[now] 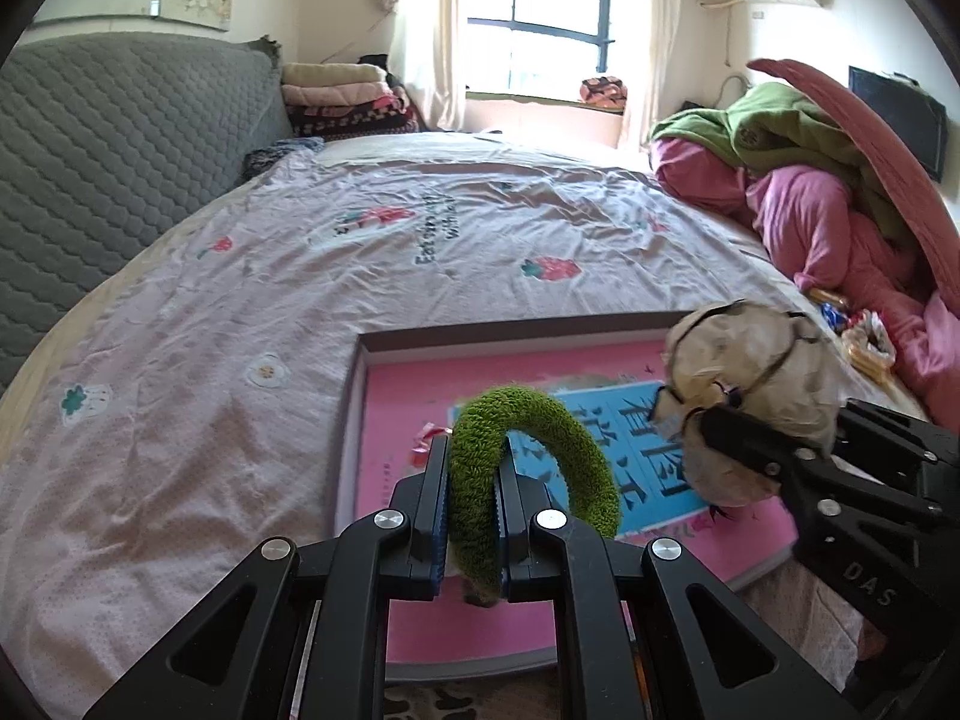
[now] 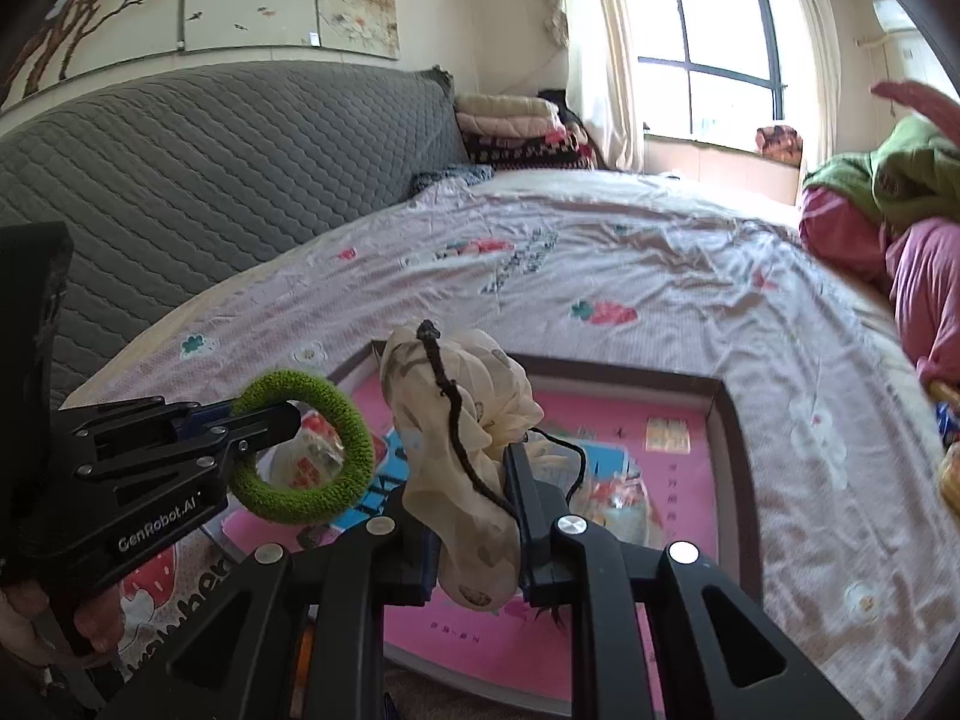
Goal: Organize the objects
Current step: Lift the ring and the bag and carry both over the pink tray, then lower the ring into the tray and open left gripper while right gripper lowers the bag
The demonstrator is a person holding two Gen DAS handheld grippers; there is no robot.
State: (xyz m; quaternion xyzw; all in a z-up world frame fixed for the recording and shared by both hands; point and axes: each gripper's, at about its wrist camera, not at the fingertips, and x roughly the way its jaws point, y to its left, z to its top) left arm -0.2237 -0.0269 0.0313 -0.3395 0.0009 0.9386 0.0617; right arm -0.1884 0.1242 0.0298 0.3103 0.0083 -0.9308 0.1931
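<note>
Left wrist view: one shallow box (image 1: 360, 396) with a pink floor lies on the bed (image 1: 240, 276), lower centre of frame. One cream fabric bundle (image 2: 462, 420), soft, light and crushable, is clamped by your right tool (image 2: 468, 480); hold its bulk, not the dark cord. One green fuzzy ring (image 1: 528, 456), springy and grippy, is pinched at its band by your left tool (image 1: 474, 462).

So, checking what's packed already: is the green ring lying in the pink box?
No, the green ring hangs clamped in the left tool above the pink box.
</note>
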